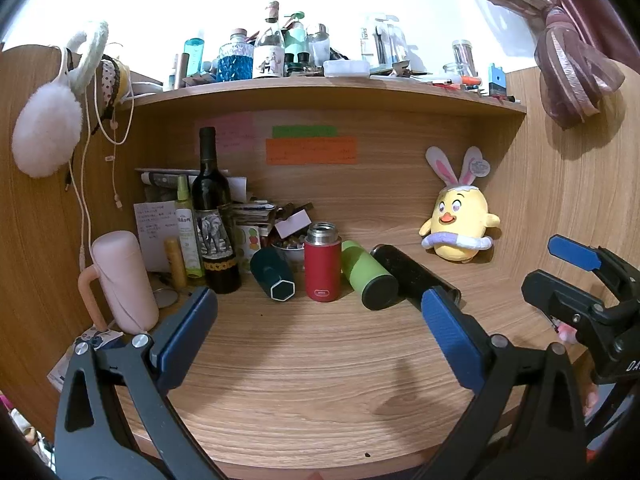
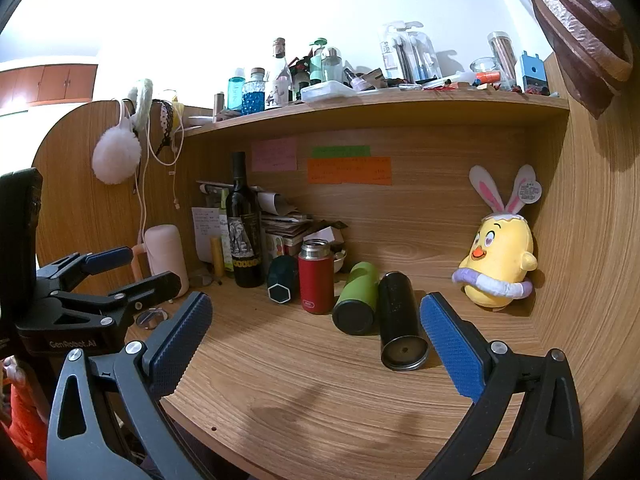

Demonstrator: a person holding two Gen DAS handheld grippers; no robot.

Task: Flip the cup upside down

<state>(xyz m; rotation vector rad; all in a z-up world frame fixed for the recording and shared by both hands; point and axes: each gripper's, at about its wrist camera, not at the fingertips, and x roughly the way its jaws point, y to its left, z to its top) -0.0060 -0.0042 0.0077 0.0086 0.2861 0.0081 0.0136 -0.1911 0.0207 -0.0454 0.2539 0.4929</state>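
Note:
Several cups stand or lie in a row on the wooden desk. A red flask stands upright with its steel mouth up; it also shows in the right wrist view. A dark teal cup, a green cup and a black cup lie on their sides. The black cup is nearest my right gripper. My left gripper is open and empty, short of the row. My right gripper is open and empty too.
A wine bottle, a pink jug, spray bottles and paper stacks crowd the back left. A yellow plush chick sits at the back right. A shelf full of bottles hangs overhead. The other gripper shows at the right.

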